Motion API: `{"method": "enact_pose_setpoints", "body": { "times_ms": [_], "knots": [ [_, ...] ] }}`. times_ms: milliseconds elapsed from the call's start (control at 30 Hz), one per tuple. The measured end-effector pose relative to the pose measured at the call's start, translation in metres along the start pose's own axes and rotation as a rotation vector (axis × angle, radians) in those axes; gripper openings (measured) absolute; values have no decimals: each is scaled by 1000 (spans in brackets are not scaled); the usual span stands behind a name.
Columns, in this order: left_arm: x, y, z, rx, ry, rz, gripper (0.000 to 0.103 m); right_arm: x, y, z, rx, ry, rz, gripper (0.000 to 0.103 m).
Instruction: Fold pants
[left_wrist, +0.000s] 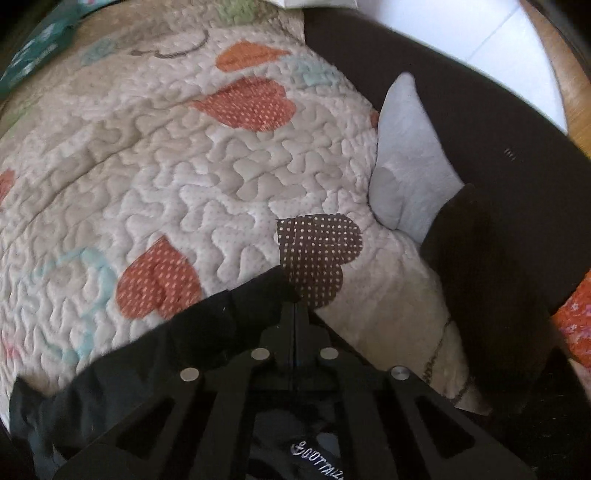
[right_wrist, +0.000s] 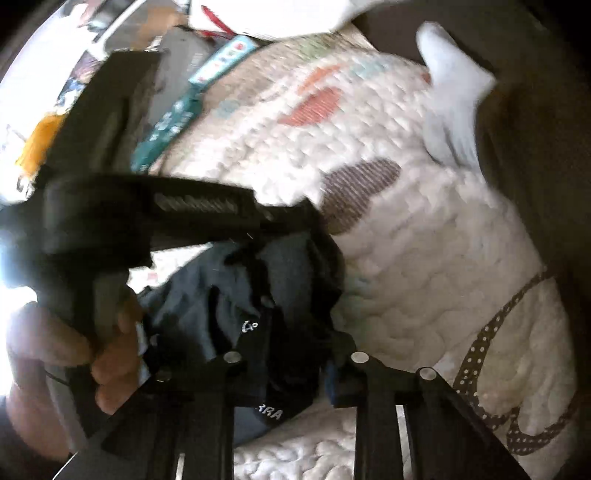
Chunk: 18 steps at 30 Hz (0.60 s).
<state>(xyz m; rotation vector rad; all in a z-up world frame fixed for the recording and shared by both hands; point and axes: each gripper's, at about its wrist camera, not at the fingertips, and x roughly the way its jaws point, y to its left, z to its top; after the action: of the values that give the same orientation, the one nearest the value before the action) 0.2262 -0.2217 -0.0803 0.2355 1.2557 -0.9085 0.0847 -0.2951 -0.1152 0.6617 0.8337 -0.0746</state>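
The black pants (left_wrist: 155, 354) lie bunched on a cream quilt (left_wrist: 184, 177) with heart patches. My left gripper (left_wrist: 295, 308) is shut on an edge of the pants, which drape left and below it. In the right wrist view the pants (right_wrist: 258, 314) hang crumpled between my right gripper's fingers (right_wrist: 343, 373); the right gripper (right_wrist: 291, 369) is shut on them. The left gripper's body (right_wrist: 166, 206) and the hand holding it (right_wrist: 74, 354) fill the left of that view.
A pale grey cloth (left_wrist: 410, 166) lies at the quilt's right edge against a dark brown surround (left_wrist: 480, 110); it also shows in the right wrist view (right_wrist: 450, 92). A teal box (right_wrist: 173, 122) and clutter sit at the far end. An orange floral fabric (left_wrist: 576, 321) is at right.
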Motion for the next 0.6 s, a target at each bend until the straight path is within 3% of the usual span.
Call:
{"method": "enact_pose_setpoints", "body": {
  "times_ms": [200,300,367,400,433,600],
  "knots": [
    [-63,27,-31,-88,-116,-69,0,-36,55,-12,-187,-54,61,22],
    [-86,45,-44,-130,-154,-81,2,-44,89,-27,-326,-80,38,22],
    [-98,52,-47,-143,-148,-88,33,-46,100,-37,-390,-93,6,22],
    [-101,53,-45,-150,-149,-88,66,-45,103,-43,-409,-95,-12,22],
    [-104,54,-44,-163,-162,-86,77,-42,106,-48,-420,-95,-26,22],
    [-84,46,-22,-172,-122,-76,77,-36,105,-67,-509,-147,-115,22]
  ]
}}
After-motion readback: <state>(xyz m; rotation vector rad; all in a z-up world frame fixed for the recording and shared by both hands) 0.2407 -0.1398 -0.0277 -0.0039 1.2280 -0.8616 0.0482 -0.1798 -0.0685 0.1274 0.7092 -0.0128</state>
